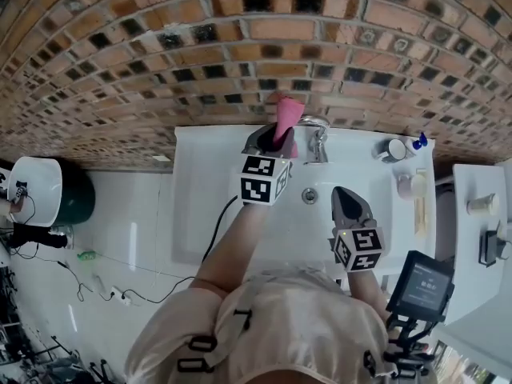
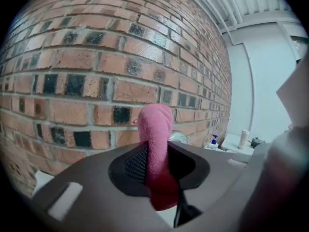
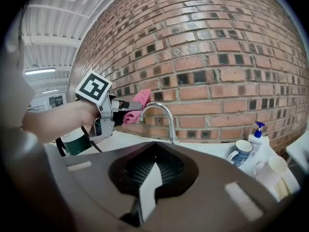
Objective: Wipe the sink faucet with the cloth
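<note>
A pink cloth [image 1: 286, 114] sticks up out of my left gripper [image 1: 276, 138], which is shut on it just left of the chrome faucet [image 1: 316, 134], close to the brick wall. In the left gripper view the cloth [image 2: 155, 129] is pinched between the jaws of the left gripper [image 2: 157, 149], and a bit of the faucet [image 2: 179, 137] shows behind it. From the right gripper view, the cloth [image 3: 137, 100] hangs beside the top of the arched faucet [image 3: 164, 112]; I cannot tell if they touch. My right gripper [image 1: 346, 194] [image 3: 153, 166] hovers over the sink [image 1: 208, 214], shut and holding nothing.
A blue-and-white mug [image 1: 394, 149] [image 3: 240, 152] and a pump bottle [image 1: 418, 142] [image 3: 257, 132] stand on the counter right of the faucet. A white cup [image 3: 277, 170] stands nearer. A dark green bin [image 1: 76, 198] sits on the floor to the left. A small screen [image 1: 422, 282] is at lower right.
</note>
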A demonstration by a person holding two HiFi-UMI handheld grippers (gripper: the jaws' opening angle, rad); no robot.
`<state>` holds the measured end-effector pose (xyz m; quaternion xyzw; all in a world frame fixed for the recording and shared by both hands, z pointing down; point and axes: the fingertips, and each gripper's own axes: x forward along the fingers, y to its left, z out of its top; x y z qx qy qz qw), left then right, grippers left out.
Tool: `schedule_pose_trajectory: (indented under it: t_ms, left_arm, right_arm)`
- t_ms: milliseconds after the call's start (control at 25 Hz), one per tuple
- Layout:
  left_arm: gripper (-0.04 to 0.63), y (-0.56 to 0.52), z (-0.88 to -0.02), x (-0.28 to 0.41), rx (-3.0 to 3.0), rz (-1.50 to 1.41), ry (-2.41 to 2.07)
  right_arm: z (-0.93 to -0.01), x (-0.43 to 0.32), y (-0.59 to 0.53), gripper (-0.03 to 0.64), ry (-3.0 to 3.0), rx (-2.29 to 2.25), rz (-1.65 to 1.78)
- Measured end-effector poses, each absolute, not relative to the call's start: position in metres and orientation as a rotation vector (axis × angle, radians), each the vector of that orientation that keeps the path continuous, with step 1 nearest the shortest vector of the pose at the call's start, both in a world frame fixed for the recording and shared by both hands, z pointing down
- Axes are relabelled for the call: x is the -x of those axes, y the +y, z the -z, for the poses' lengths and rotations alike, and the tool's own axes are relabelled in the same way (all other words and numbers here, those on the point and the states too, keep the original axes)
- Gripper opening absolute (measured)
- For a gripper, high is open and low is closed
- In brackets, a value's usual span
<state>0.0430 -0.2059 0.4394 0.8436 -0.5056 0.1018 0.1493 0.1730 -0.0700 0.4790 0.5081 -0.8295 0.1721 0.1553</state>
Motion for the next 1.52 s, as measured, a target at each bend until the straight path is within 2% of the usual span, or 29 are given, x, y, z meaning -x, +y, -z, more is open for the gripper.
schedule_pose_trajectory:
  t_ms: [320,640,1040,1280,1520]
  left_arm:
    - [0.095,-0.208,-0.414,-0.105,-2.57,-0.195,-1.336]
    - [0.095,-0.212,-0.48,-0.159,-2.531,-0.359,-1.131]
    - [0.095,-0.213,-0.548,-0.156,-2.396,-0.509,-1.067]
    - [0.095,-0.201,-0.483,-0.153,-2.527,-0.345,-1.106]
    - [0.095,-0.199,-0.419,-0.08,-2.492,-0.07,-1.336]
  right_arm:
    - [-0.487,-0.189,-0.064,-0.012,-2.342,-1.481,-0.535]
    - [-0.502,-0.219,-0.071,-0.012,-2.287,-1.539,-0.582]
    - [-0.509,-0.231,-0.08,-0.012,-2.26,-1.574,-0.615]
    - [-0.504,-0.218,-0.08,-0.012,-2.281,-1.537,-0.585]
    - [-0.497,-0.186,-0.078,-0.012,-2.322,-1.459,-0.548]
